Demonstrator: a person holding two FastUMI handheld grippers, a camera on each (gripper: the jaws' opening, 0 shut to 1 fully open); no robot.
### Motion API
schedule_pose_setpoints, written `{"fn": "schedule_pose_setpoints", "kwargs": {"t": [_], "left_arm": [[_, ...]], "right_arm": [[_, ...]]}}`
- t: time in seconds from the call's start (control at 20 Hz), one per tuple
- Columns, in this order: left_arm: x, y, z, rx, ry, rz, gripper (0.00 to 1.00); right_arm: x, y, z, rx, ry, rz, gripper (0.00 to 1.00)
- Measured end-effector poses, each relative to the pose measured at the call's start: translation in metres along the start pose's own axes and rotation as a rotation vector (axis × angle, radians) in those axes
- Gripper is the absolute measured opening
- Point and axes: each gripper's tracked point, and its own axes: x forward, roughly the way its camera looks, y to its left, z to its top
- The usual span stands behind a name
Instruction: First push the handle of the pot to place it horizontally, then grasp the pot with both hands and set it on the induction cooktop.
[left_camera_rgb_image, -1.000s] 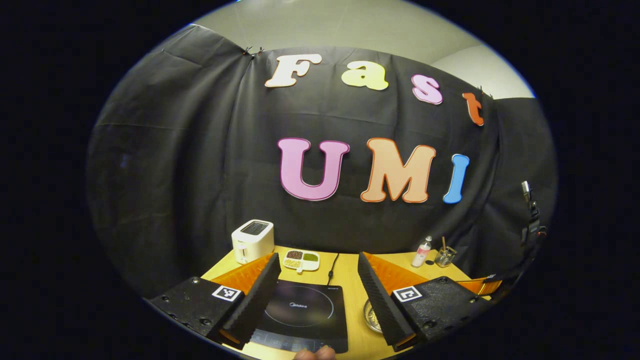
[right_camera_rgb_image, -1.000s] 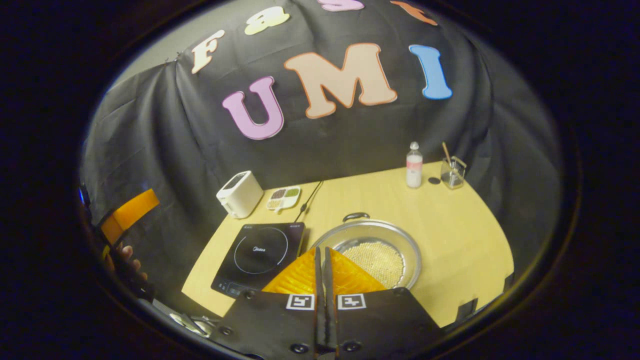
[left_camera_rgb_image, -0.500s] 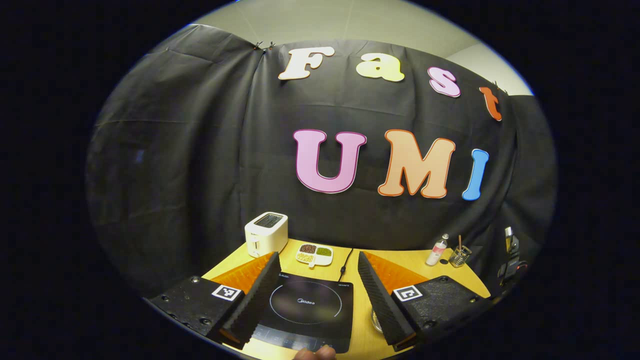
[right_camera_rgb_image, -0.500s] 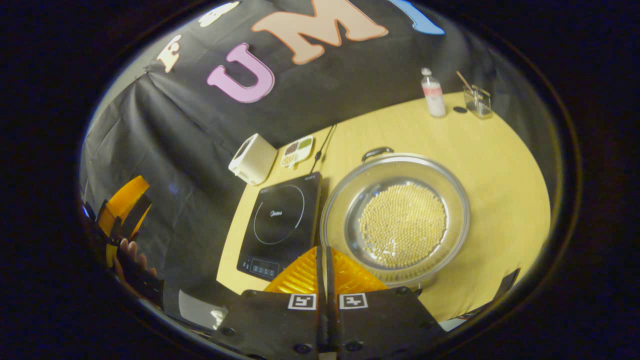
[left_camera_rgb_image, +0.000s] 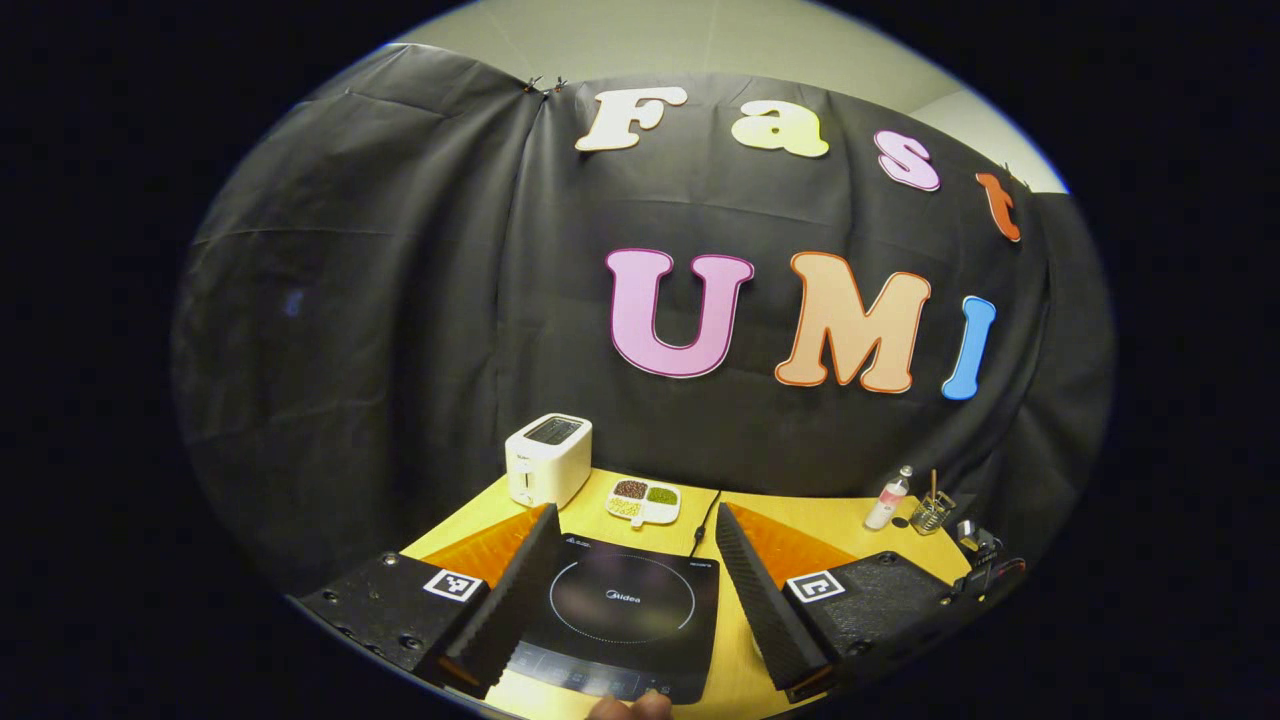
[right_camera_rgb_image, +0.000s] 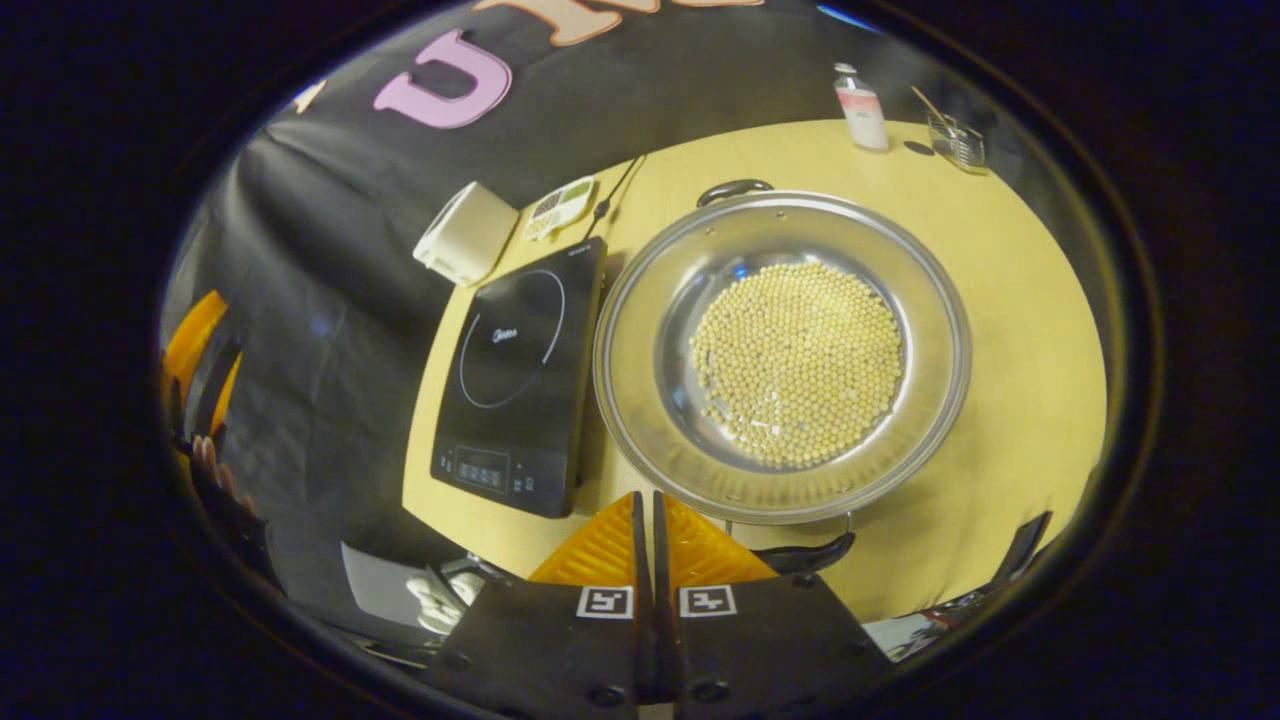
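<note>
Sitting on the table (right_camera_rgb_image: 1000, 330) just right of the cooktop (right_camera_rgb_image: 515, 375), not on it: pot (right_camera_rgb_image: 640, 330), wide and shiny, holding a layer of pale beans (right_camera_rgb_image: 797, 363). Pointing toward the far and near table edges in the right gripper view: far handle (right_camera_rgb_image: 733, 189) and near handle (right_camera_rgb_image: 810, 552), so apparently not yet turned sideways. Judging the push as still to do, and the two-handed lift and set-down after it.

Hovering above the pot's near rim, fingers pressed together with nothing between them: right gripper (right_camera_rgb_image: 648, 540), just beside the near handle, seemingly lined up to nudge it; contact impossible to confirm.

Waiting spread wide over the cooktop (left_camera_rgb_image: 620, 610), gripping nothing: left gripper (left_camera_rgb_image: 632, 580), also showing at the left edge of the right gripper view (right_camera_rgb_image: 195, 370), well apart from the pot.

Standing farther back near the wall: toaster (left_camera_rgb_image: 548, 460), dish (left_camera_rgb_image: 643, 500) of sorted grains, bottle (right_camera_rgb_image: 860, 95) and glass (right_camera_rgb_image: 957, 142). Running back from the cooktop: cord (left_camera_rgb_image: 703, 520).
</note>
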Motion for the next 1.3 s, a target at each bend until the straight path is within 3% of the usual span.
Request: {"fn": "schedule_pose_setpoints", "kwargs": {"t": [0.1,0.2,0.35,0.55,0.65,0.7,0.85,0.95,1.0,1.2,1.25,1.3], "left_arm": [[0.0,0.004,-0.002,-0.007,0.006,0.005,0.95],[-0.001,0.006,-0.002,-0.009,0.007,0.008,0.91],[-0.002,0.009,-0.004,-0.008,0.008,0.007,0.95],[-0.003,0.009,-0.002,-0.005,0.002,0.0,0.91],[-0.004,0.008,-0.002,-0.005,0.003,-0.003,0.95],[-0.005,0.008,-0.002,-0.004,0.003,-0.003,0.91],[-0.007,0.007,0.002,0.009,-0.008,-0.008,0.9],[-0.007,0.005,0.003,0.019,-0.009,-0.014,0.99],[-0.007,0.004,0.004,0.021,-0.01,-0.014,0.95],[-0.009,0.002,0.004,0.031,-0.01,-0.014,0.95],[-0.009,0.001,0.004,0.031,-0.01,-0.013,0.91],[-0.01,0.001,0.004,0.03,-0.009,-0.012,0.95]], "right_arm": [[0.005,-0.002,-0.01,-0.019,0.031,-0.014,0.03],[0.012,-0.006,-0.018,-0.034,0.055,-0.033,0.03],[0.018,-0.017,-0.029,-0.071,0.091,-0.079,0.03],[0.019,-0.031,-0.036,-0.064,0.11,-0.115,0.03],[0.02,-0.033,-0.036,-0.036,0.107,-0.113,0.0],[0.019,-0.035,-0.038,-0.022,0.105,-0.111,0.03],[0.02,-0.038,-0.037,-0.018,0.104,-0.115,0.03],[0.019,-0.044,-0.036,-0.021,0.104,-0.126,0.03],[0.019,-0.045,-0.036,-0.022,0.102,-0.131,0.0],[0.019,-0.054,-0.033,-0.018,0.102,-0.139,0.03],[0.018,-0.056,-0.032,-0.017,0.102,-0.141,0.03],[0.017,-0.06,-0.032,-0.014,0.102,-0.144,0.0]]}}
